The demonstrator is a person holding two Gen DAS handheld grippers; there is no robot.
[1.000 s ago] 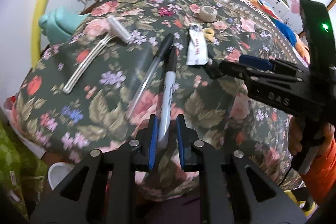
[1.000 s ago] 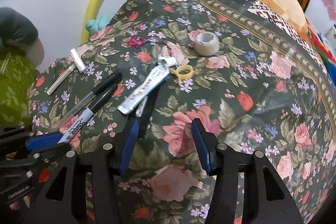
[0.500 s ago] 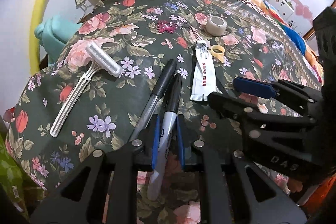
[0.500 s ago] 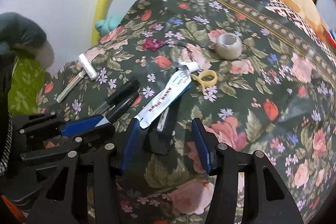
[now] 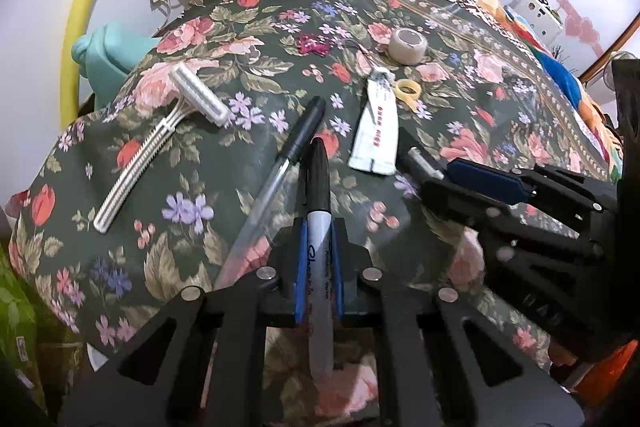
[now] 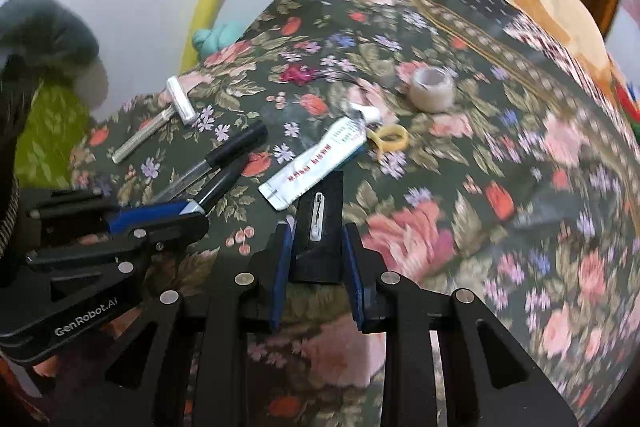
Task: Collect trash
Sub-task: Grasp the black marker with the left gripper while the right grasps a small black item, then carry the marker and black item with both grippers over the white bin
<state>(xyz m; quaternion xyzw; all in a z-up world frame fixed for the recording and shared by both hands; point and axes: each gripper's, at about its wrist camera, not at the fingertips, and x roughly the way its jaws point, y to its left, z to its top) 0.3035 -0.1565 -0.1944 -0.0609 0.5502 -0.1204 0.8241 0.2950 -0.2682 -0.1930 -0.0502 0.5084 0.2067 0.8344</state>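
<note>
The collecting is only just getting going: nothing in view is sitting in a bin or bag, and every piece is lying on the bed (image 5: 500, 95) with its flowered cover.

The left tool (image 5: 319, 263) is gripping the black marker (image 5: 319, 211), its blue pads pressed against the barrel and almost fully closed. The marker is pointing away up the cover, its cap beside the clear pen (image 5: 280, 167).

The right tool (image 6: 318, 255) is closing on a flat black clip (image 6: 320, 223) with a small silver pin on its face. The clip is sitting between the pads, but a thin gap seems to be showing on each side, so it is probably not clamped yet; blur in this view is making that hard to judge.

Waiting to be picked up are the white razor (image 5: 168, 131), the pen, the squeezed white tube (image 6: 316, 163), a yellow ring (image 6: 390, 141) touching the tube's neck, a roll of tape (image 6: 432, 89) further up, and a small dark red scrap (image 6: 298, 73) near it.

The marker is looking worn, grey-bodied with script lettering; the tube is looking flattened and empty.
</note>
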